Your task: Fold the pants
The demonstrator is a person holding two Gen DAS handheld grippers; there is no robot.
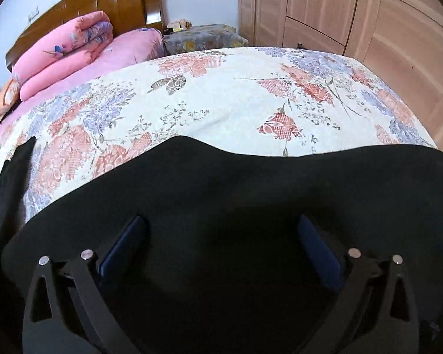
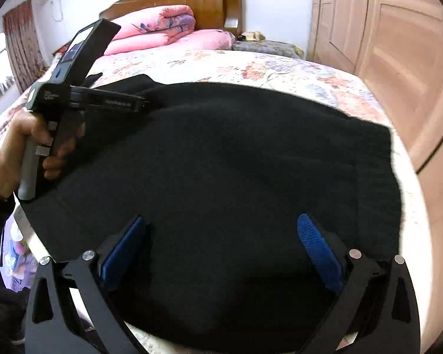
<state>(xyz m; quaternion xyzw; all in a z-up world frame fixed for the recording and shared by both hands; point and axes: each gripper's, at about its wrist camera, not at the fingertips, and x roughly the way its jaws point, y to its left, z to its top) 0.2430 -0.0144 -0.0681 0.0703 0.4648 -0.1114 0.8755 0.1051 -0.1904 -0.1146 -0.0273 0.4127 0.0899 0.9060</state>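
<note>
Black pants [image 1: 236,183] lie spread across the near end of a bed with a floral sheet [image 1: 221,94]; they also fill the right wrist view [image 2: 236,153]. My left gripper [image 1: 221,236] is open, its blue pads [image 1: 124,244] wide apart just above the black cloth. My right gripper [image 2: 221,236] is open too, with its blue pads [image 2: 319,244] spread over the near part of the pants. In the right wrist view the left gripper's body [image 2: 82,100] is held by a hand at the pants' left side. Neither gripper holds cloth.
A rolled pink quilt [image 1: 65,50] and pink pillow [image 1: 127,50] lie by the wooden headboard [image 1: 103,3]. A covered nightstand [image 1: 203,38] stands beside the bed. A wooden wardrobe [image 1: 354,14] lines the right wall. The bed's right edge [image 2: 410,206] is close to the pants.
</note>
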